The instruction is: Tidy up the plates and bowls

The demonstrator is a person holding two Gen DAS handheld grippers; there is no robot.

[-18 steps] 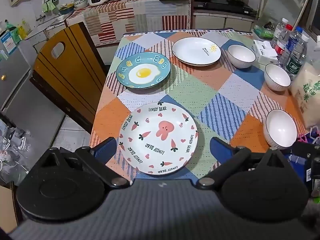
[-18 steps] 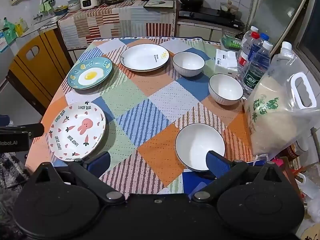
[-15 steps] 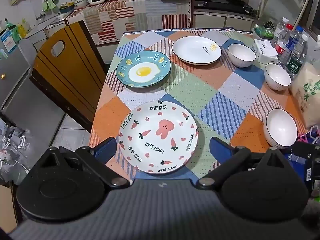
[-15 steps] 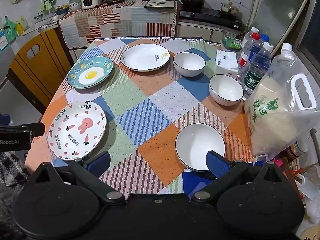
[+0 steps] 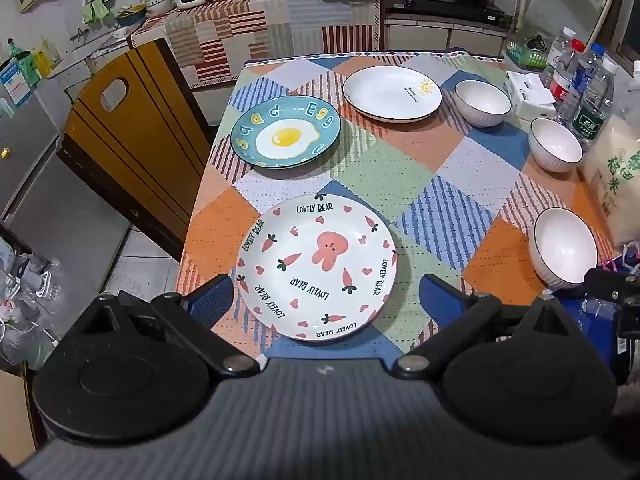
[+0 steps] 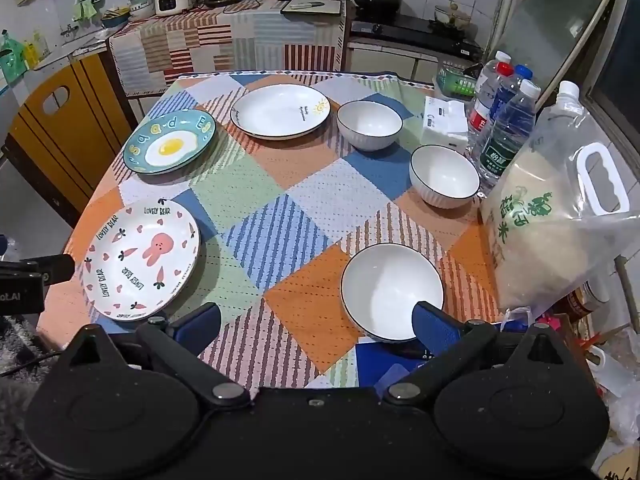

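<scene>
Three plates lie on the patchwork tablecloth: a white rabbit plate (image 5: 316, 272) near the front left, a teal egg plate (image 5: 285, 137) behind it, and a white sun plate (image 5: 392, 93) at the back. Three white bowls stand on the right: near (image 6: 392, 291), middle (image 6: 444, 176) and far (image 6: 369, 124). My left gripper (image 5: 322, 300) is open, hovering above the rabbit plate's near edge, its fingers on either side. My right gripper (image 6: 316, 326) is open and empty above the front edge, its right finger over the near bowl's rim.
A large bag of rice (image 6: 560, 224) stands at the right edge beside water bottles (image 6: 504, 128) and a tissue box (image 6: 446, 122). A wooden chair (image 5: 128, 136) stands left of the table. The kitchen counter (image 6: 240, 36) runs behind.
Both grippers have drifted slightly; the plates and bowls have not moved, and both grippers stay open.
</scene>
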